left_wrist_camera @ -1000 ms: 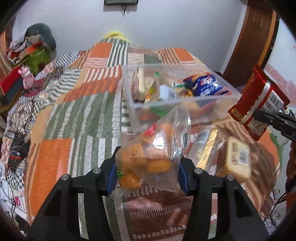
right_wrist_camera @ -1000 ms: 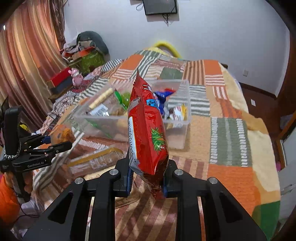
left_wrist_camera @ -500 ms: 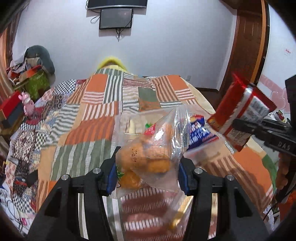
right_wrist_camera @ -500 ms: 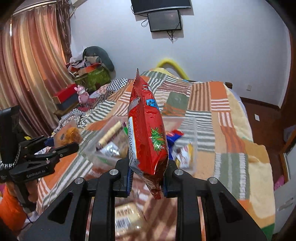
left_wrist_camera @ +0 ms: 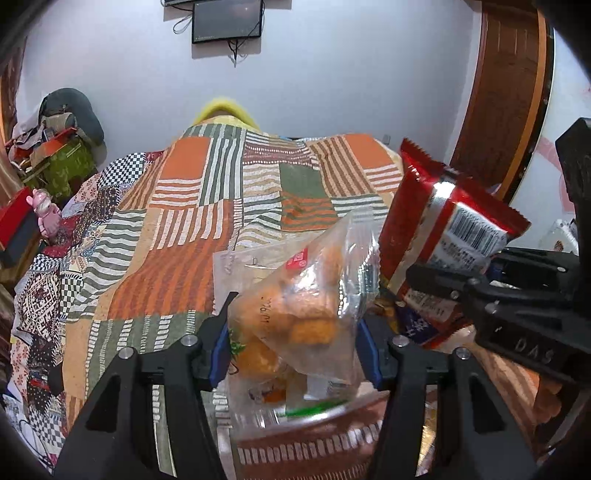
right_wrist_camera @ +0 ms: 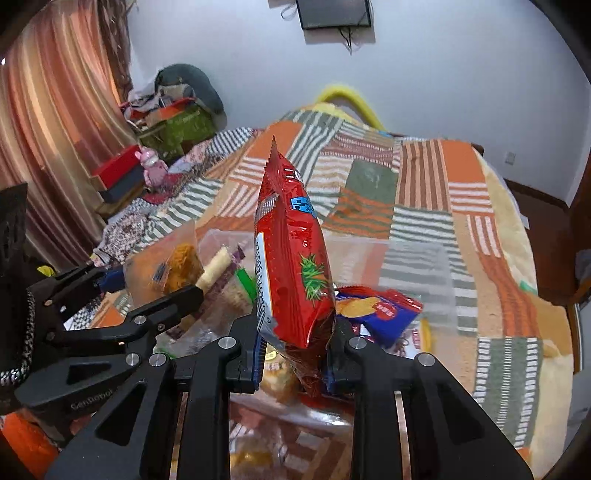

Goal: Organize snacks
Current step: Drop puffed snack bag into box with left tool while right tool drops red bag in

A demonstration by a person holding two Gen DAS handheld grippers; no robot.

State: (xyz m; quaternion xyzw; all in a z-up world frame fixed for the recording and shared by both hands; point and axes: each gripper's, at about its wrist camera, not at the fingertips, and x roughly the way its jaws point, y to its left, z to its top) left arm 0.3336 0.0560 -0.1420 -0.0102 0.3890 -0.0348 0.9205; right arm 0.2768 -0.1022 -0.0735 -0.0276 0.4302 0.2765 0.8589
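Place: a bedroom in a home
Bed: a big bed with a patchwork blanket (right_wrist_camera: 424, 192) in orange, green and white
Wall: a small TV (left_wrist_camera: 226, 20) hangs up high
Window side: long orange curtains (right_wrist_camera: 55, 122)
Corner: a pile of clothes (right_wrist_camera: 177, 92) and a pink toy (right_wrist_camera: 151, 168)

A pale wall (left_wrist_camera: 332, 81) runs behind; a dark screen (left_wrist_camera: 226, 20) hangs on it, cables dangling below; a bed under a patchwork quilt (right_wrist_camera: 424, 192) of orange, green and striped squares fills the middle; a yellow headboard (right_wrist_camera: 347, 96) curves at its far end; striped orange curtains (right_wrist_camera: 55, 122) hang left; a clutter pile (right_wrist_camera: 173, 107) sits in the corner; a wooden door frame (left_wrist_camera: 506, 96) stands right.
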